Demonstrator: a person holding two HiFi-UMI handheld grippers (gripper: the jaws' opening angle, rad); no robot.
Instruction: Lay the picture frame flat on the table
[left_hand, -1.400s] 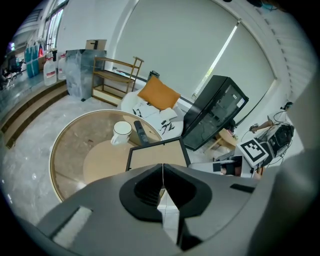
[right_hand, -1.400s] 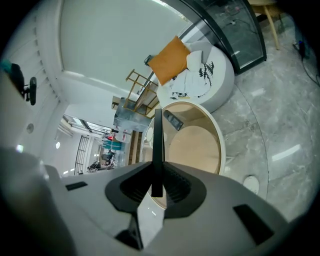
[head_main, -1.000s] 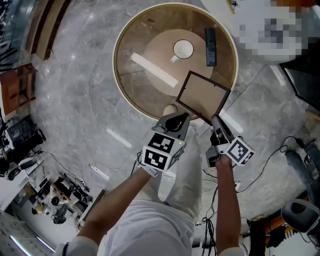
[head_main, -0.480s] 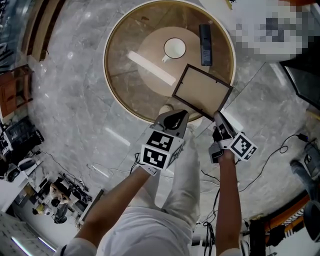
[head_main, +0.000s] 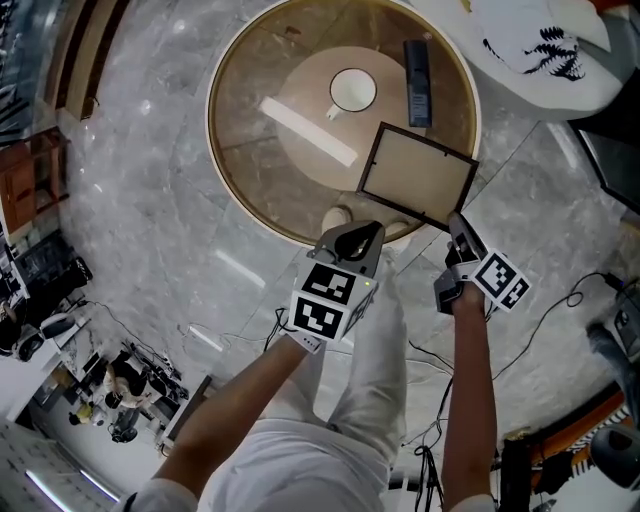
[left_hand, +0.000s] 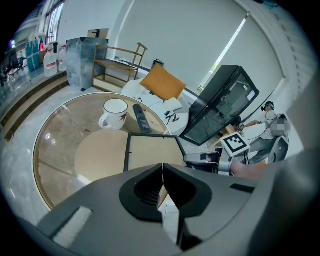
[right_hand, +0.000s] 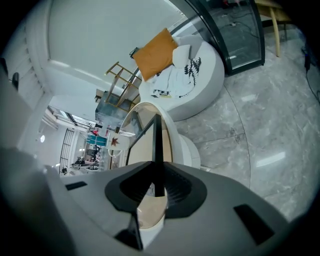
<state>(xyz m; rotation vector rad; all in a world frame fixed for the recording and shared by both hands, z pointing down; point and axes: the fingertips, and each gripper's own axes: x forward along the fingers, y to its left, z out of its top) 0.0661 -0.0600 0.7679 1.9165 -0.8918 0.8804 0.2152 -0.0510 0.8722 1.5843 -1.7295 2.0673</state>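
Both closed; right tongs (head_main: 456, 220) clamp picture frame (head_main: 415, 178) edge; left tongs (head_main: 358, 236) empty near it.

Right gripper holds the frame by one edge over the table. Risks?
1. The right gripper grips the picture frame by one edge; it could pivot or slip onto the glass table.
2. Its near edge sits at the table rim and may overhang.
3. The remote lies close to its far edge.

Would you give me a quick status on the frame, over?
Left gripper shut, empty. Right gripper on picture frame's corner, jaws just eased wider. Frame near flat at glass table's edge. Mug, remote control clear.
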